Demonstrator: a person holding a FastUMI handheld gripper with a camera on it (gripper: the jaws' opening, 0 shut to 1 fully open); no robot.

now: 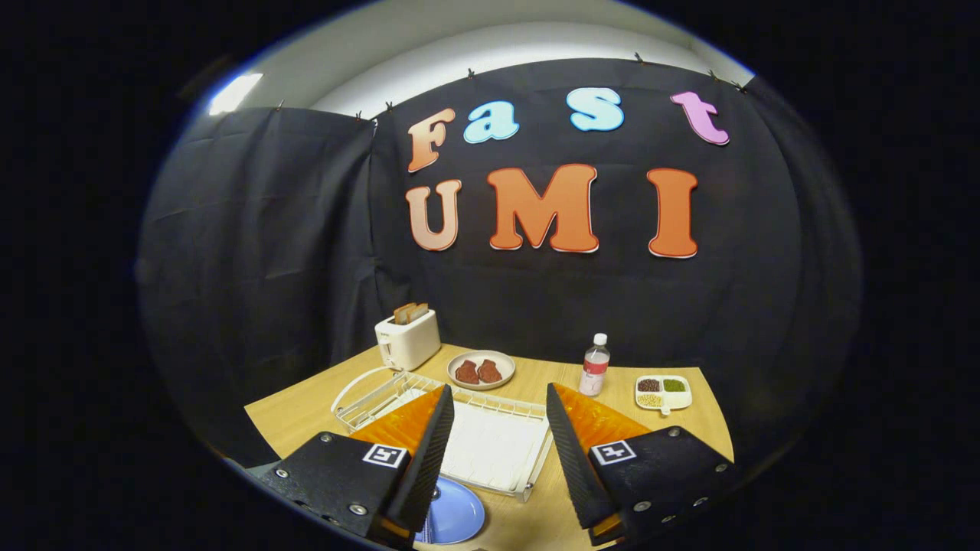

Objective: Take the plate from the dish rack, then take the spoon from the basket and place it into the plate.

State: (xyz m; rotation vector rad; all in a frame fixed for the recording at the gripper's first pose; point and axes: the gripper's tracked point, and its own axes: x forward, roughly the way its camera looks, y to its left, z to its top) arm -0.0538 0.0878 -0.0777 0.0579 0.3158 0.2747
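Glossy blue plate, white wire dish rack, seemingly wood-grain table, matt cloth wall.

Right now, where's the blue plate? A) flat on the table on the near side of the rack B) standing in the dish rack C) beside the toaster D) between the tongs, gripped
A: the blue plate lies flat on the table on the near side of the white dish rack, partly hidden behind one finger of the tongs, which are open and hold nothing.
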